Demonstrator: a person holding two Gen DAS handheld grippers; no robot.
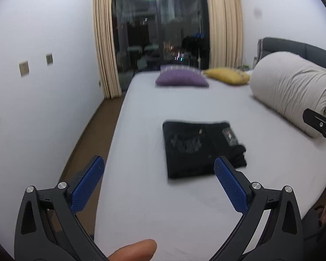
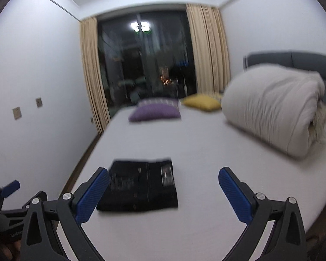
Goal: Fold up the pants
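**Pants folded on the bed, both tongs clear of the cloth**

The pants (image 1: 203, 149) lie on the bed (image 1: 145, 195) as a compact dark rectangle, ahead of both pairs of tongs and touched by neither. The left tongs (image 1: 159, 174) hang above the sheet with their blue pads spread wide and nothing between them; the bundle sits just beyond their right pad. The right tongs (image 2: 164, 184) are likewise spread and empty, and in their view the pants sit ahead and toward the left pad.

Judged from how the bundle lies, the folding itself looks finished or nearly so, and the step in hand seems to be checking and tidying. One corner on the side nearer the right tongs bulges out of the rectangle, where layers of cloth look uneven. To do this well, that tool would best come in low, pinch only the stray layers, and draw them flush with the edge, while the left tongs press lightly on the far side so the stack does not slide. A grip too deep risks lifting the whole bundle and undoing the fold.

Well beyond the pants, a purple pillow (image 1: 181, 78), a yellow pillow (image 1: 227, 76) and a rolled duvet (image 1: 293, 87) stay out of the way.
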